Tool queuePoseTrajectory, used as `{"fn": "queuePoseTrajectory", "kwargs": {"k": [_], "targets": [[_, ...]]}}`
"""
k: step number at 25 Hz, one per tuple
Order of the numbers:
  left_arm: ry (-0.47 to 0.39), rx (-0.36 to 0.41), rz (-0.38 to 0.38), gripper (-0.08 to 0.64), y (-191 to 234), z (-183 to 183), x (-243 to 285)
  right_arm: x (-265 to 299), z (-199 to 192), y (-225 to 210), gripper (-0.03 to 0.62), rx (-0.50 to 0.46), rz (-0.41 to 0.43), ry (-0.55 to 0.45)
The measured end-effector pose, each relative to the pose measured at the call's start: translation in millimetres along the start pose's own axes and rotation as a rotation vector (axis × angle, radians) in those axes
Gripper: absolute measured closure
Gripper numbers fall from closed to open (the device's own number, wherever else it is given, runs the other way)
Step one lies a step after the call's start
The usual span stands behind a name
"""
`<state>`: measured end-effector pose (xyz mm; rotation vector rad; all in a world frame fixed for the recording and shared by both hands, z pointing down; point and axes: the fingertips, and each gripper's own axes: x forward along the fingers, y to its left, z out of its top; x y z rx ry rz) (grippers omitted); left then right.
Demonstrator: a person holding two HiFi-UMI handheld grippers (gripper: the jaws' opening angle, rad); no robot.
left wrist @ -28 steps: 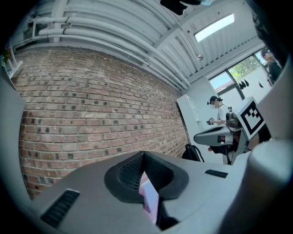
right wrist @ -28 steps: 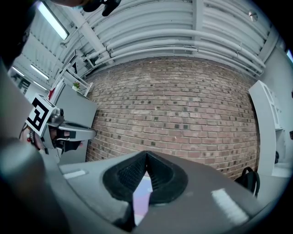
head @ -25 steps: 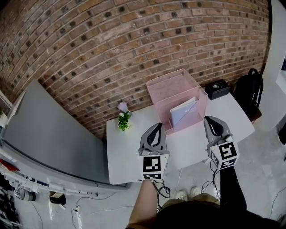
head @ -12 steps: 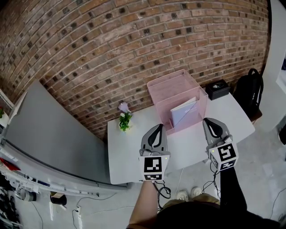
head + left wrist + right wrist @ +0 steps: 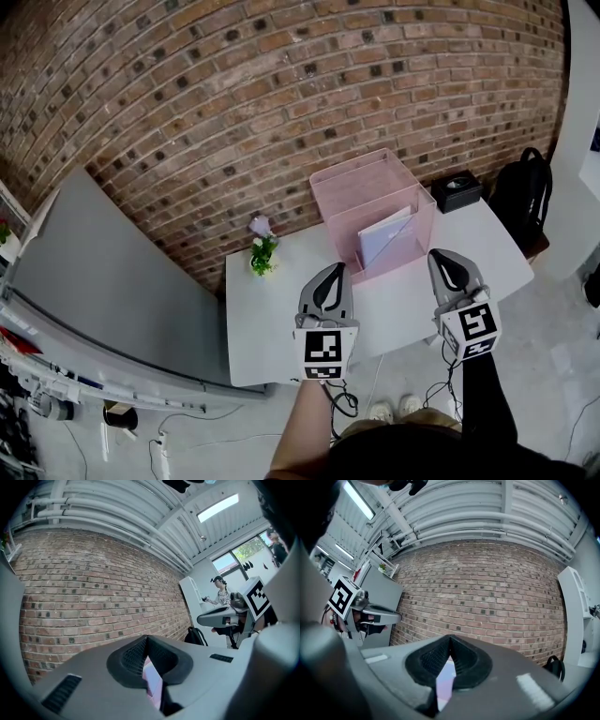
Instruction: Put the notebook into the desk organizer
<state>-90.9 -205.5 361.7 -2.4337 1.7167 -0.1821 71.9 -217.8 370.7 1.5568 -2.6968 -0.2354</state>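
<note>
The notebook [image 5: 384, 234] leans inside the pink organizer [image 5: 361, 183], at the table's [image 5: 272, 319] 1 o'clock. Both grippers have their fingers pinched together on nothing: the left gripper [image 5: 330, 269] at the organizer's 7 o'clock, the right gripper [image 5: 446, 257] at its 5 o'clock.

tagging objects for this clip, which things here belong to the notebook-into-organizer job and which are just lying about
Job in hand: notebook, standing inside the pink desk organizer; left gripper and right gripper, both shut and empty.

Lying about: potted flowers, black box, black backpack, grey board.
</note>
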Motion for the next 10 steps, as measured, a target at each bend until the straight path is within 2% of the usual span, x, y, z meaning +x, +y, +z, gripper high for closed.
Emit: {"fn": "queuePoseTrajectory", "kwargs": {"k": [10], "targets": [[0.002,0.004,-0.012,0.552,-5.1,0.9,-0.8,-0.3,3.8,2.2,0.592,-0.005,0.006,-0.007]]}}
